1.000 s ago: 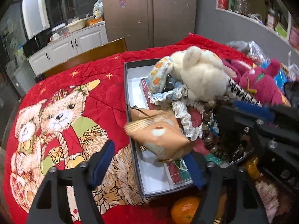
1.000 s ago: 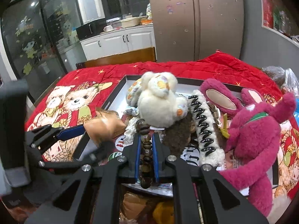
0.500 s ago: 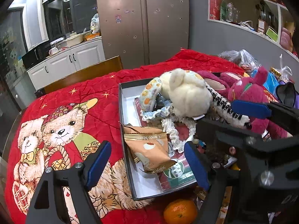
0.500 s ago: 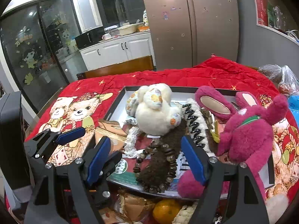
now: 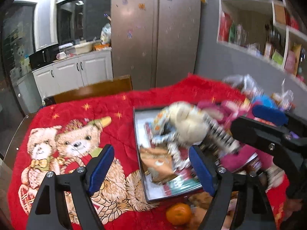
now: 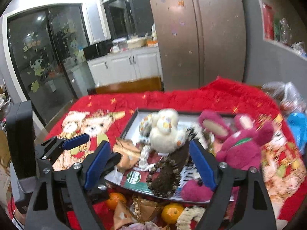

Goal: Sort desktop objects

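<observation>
Left wrist view shows the left gripper spread wide with nothing between its blue pads, hovering over the red blanket and the near edge of the open box. At 3 o'clock the right gripper reaches in, jaws likewise apart and empty. Only the right wrist view makes out the bead bracelet lying in the box below the cream plush, the pink plush at 3 o'clock, and two oranges at 6 o'clock.
</observation>
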